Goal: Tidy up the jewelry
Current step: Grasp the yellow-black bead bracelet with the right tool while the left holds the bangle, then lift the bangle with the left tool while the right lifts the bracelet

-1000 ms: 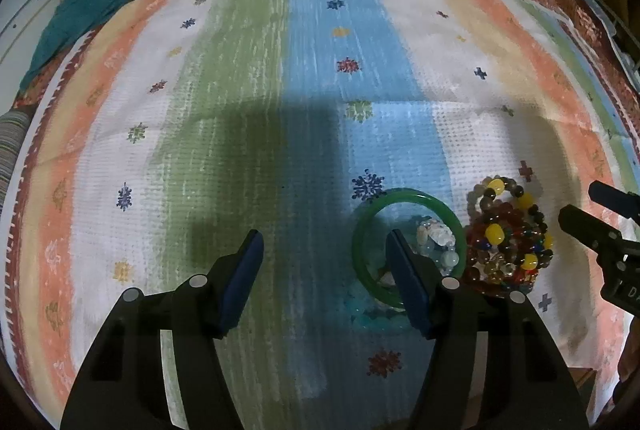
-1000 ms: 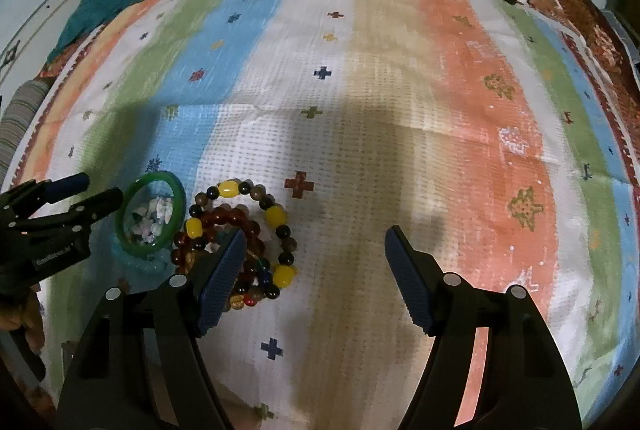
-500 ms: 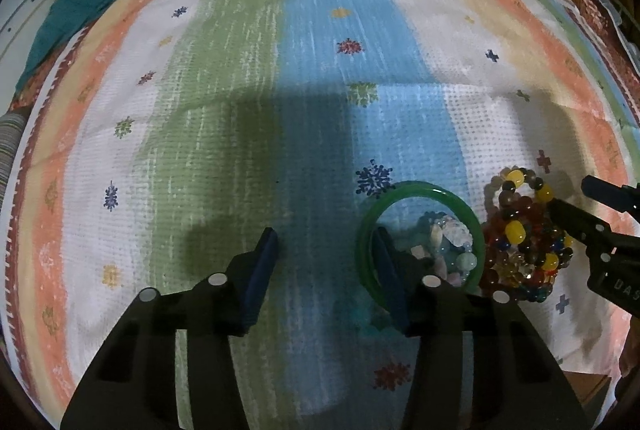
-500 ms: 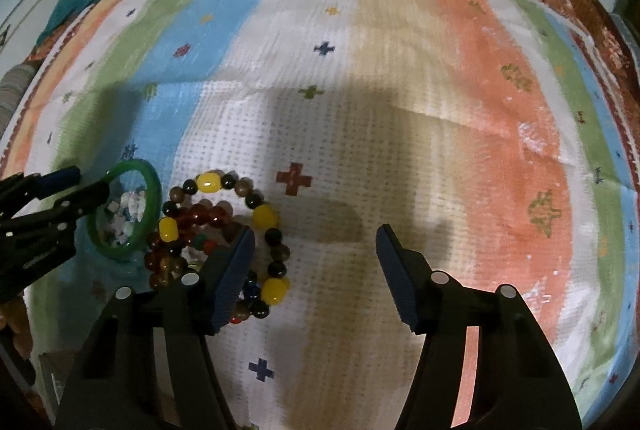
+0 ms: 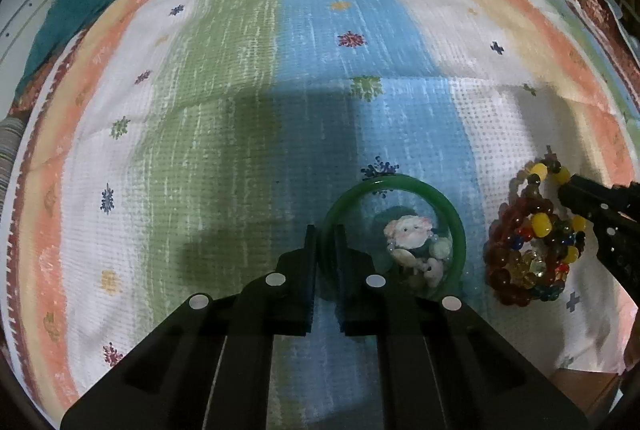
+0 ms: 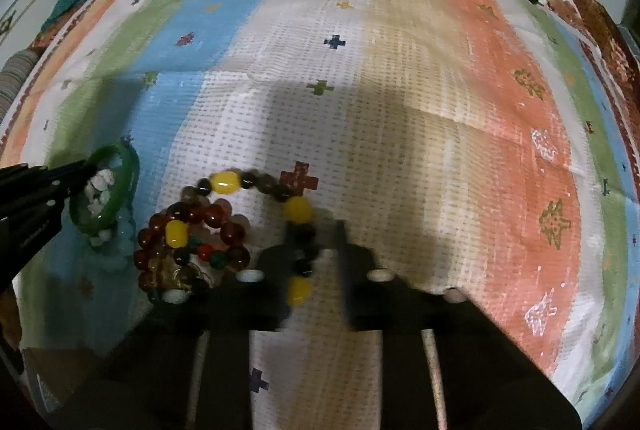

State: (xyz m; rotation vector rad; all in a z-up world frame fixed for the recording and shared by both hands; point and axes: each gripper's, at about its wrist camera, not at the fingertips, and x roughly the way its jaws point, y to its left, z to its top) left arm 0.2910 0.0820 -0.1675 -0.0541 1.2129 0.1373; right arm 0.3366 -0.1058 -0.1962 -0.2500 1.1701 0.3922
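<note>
While both grippers have just been closing, the left gripper pinches the green bangle and the right gripper pinches the bead bracelet on the striped cloth, probably to pull them apart.

My left tongs point steeply down, their jaws just closed, pinching the near rim of the green bangle. My right tongs tilt down alike, jaws just closed too, clamped on the strand of the yellow-beaded bracelet.
</note>
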